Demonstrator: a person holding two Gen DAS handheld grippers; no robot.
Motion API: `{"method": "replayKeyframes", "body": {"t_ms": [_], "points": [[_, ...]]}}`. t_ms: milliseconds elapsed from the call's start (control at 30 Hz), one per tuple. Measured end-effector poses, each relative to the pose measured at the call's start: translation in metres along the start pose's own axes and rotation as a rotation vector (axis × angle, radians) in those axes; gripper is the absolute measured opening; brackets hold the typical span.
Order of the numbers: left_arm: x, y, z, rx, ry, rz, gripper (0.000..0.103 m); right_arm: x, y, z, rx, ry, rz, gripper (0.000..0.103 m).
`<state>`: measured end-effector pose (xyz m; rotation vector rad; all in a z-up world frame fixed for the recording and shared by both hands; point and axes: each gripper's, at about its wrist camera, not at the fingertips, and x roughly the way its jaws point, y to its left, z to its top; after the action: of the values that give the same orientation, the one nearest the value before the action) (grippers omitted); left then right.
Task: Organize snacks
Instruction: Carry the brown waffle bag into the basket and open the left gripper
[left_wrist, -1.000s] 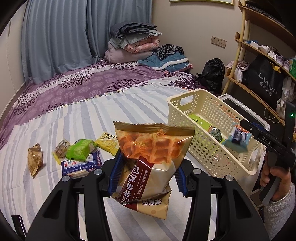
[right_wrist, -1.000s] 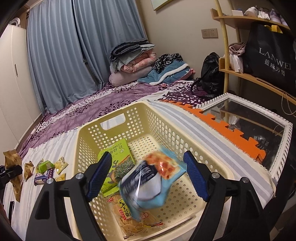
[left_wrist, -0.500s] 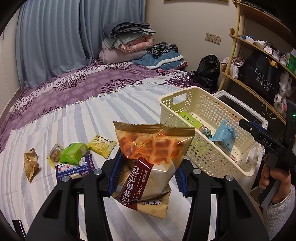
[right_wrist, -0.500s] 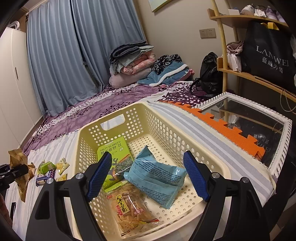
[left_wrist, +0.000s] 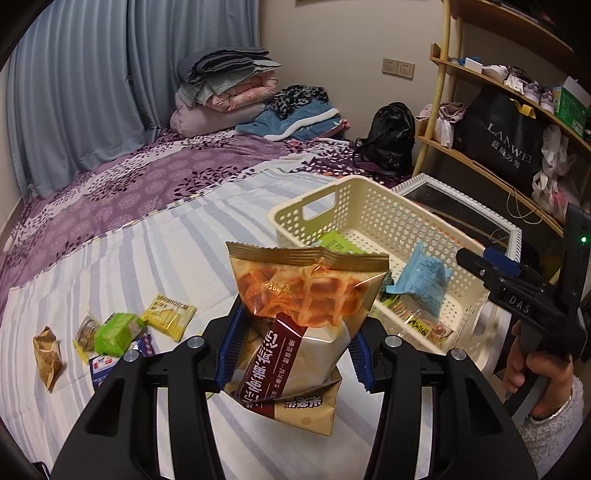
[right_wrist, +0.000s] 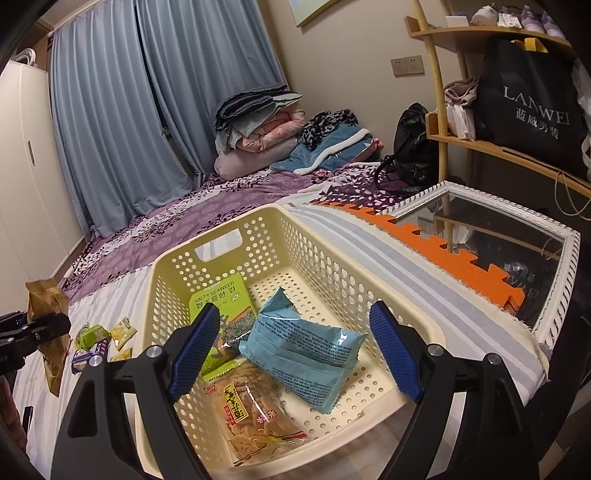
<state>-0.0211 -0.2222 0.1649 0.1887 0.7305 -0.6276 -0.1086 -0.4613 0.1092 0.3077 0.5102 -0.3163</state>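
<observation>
Left claw (left_wrist: 293, 352): blue pads pinching a waffle snack bag (left_wrist: 299, 325) by its lower half, bag upright and lifted above the striped bed sheet (left_wrist: 184, 251), its gold top seal uppermost, a second flap of packaging hanging below the pads. Right claw (right_wrist: 295, 354): jaws spreading wider at this moment, nothing between them, poised over the near end of the basket (right_wrist: 332, 243); seen from the left wrist view it is gripped by a hand (left_wrist: 539, 373) in a pale fuzzy sleeve. Basket: cream plastic, perforated walls, handle slot in the far end, standing on the bed near its edge. Contents: a green seaweed packet (right_wrist: 221, 295) lying flat toward the far left of the floor; a light blue packet (right_wrist: 303, 350) lying across the middle, one corner raised, overlapping the seaweed packet's near end; a clear packet of yellow strips (right_wrist: 251, 413) at the near end, partly under the blue one. Loose snacks on the sheet, well apart from the basket on its left: a small brown packet (left_wrist: 48, 354), a lime green packet (left_wrist: 118, 332), a yellow packet (left_wrist: 168, 319), a blue and white packet (left_wrist: 107, 365) partly under the green one, and a small round-biscuit packet (left_wrist: 85, 332) just beside it. Beside the bed: a white-framed mirror (right_wrist: 554, 236) lying flat, with an orange foam mat (right_wrist: 443, 240) at its edge.
</observation>
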Motion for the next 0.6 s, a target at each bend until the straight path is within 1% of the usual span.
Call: {"method": "replayKeyframes", "body": {"t_ms": [233,367,600], "points": [[0.015,-0.030,0.021,0.040,-0.008,-0.055,0.051,-0.003,-0.003,-0.001,-0.023,-0.009,-0.020,0.083],[0.028,-0.049,0.033,0.050,-0.005,-0.103,0.051,-0.005,-0.002,-0.001,-0.059,-0.017,-0.055,0.083],[0.054,-0.073,0.049,0.053,0.008,-0.171,0.051,-0.011,-0.005,0.000,-0.078,-0.027,-0.078,0.083]]}}
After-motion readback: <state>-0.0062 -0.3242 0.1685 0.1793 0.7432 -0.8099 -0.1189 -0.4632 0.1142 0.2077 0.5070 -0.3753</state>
